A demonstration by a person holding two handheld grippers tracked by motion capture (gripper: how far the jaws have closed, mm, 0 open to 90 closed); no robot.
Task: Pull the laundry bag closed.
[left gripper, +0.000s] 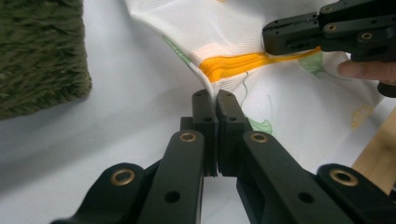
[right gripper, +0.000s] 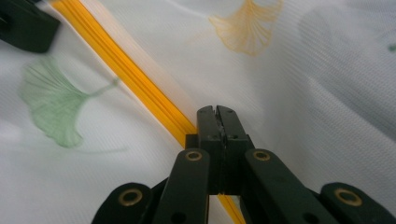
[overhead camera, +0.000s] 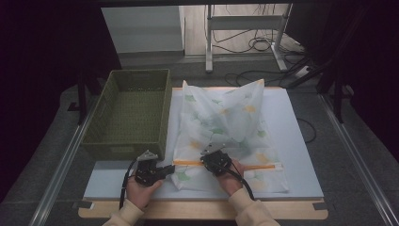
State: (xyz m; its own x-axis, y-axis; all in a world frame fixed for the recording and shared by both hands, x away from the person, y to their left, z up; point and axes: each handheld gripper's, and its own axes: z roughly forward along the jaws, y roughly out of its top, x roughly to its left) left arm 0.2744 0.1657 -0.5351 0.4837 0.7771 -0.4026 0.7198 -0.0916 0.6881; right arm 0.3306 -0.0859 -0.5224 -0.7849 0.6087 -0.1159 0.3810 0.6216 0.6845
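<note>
White, thin, leaf-printed zip bag (overhead camera: 226, 136) lies right of the green woven basket (overhead camera: 129, 113); it looks limp and light. I pinch its orange zip strip (left gripper: 233, 65) with both clamped grippers: left gripper (left gripper: 215, 100) probably at the corner, right gripper (right gripper: 217, 112) midway.

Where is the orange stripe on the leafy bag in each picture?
High view: the orange stripe runs level across the near end of the white bag, between the two grippers.
Left gripper view: it lies upper middle, from the left gripper toward the right gripper.
Right gripper view: it slants from the top left corner down to the shut jaws.
Shared landmark: the green leaf print beside the stripe.
</note>
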